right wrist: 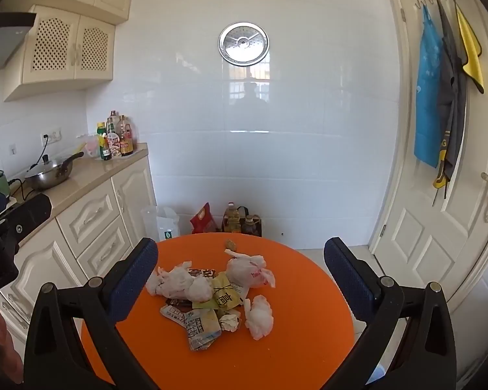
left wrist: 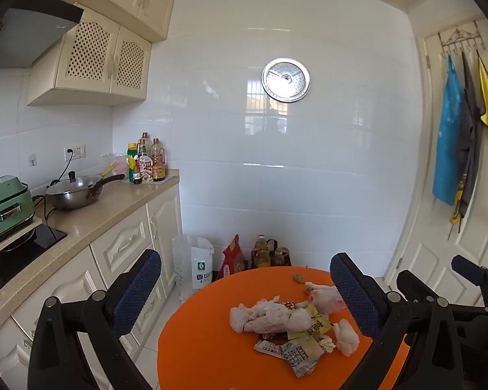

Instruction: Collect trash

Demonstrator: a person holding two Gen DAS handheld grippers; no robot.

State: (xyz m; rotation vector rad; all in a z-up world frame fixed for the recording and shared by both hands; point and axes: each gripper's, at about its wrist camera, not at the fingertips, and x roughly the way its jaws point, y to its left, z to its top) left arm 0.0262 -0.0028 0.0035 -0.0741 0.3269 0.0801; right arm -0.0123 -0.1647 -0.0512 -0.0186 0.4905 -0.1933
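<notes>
Trash pile of wrappers and tied white bags sits mid orange surface. Left tongs and right tongs both spread wide, holding nothing.

Crumpled trash pile on orange table

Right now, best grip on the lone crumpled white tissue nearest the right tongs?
Take the crumpled tissue across its middle, coming from above with the right tongs, already open. It lies apart from the wrapper pile on the orange table, compact and soft.
</notes>
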